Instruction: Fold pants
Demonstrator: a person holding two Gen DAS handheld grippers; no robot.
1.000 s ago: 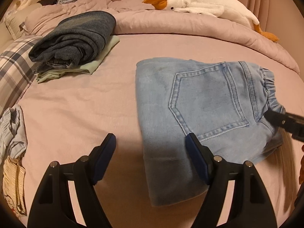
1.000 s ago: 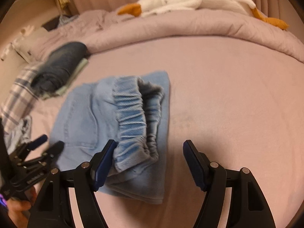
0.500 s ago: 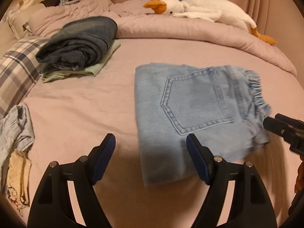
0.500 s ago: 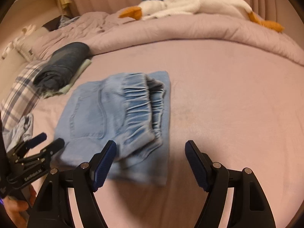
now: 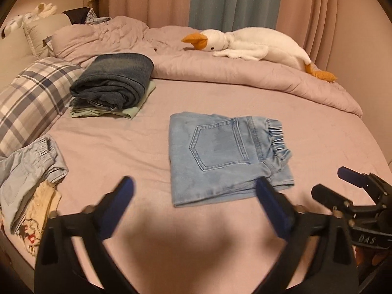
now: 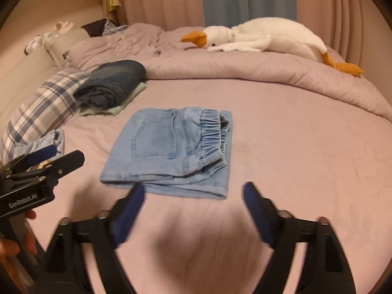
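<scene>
The light-blue pants (image 5: 227, 156) are lying folded into a compact rectangle on the bed (image 5: 122, 142), just ahead of both claws. The left claw (image 5: 194, 196) is hanging wide open and holding nothing, and so is the right claw (image 6: 193, 197). The fold looks finished; to end it well, I would be pulling both claws straight away from the pants without brushing the near hem, or pressing the puffed waistband (image 6: 215, 132) flat. The right wrist view is showing the waistband's open layers and the stacked near edge; the left wrist view is showing the back pocket (image 5: 218, 144) squarely, plus loose garments (image 5: 31, 171) left of its claw.
</scene>
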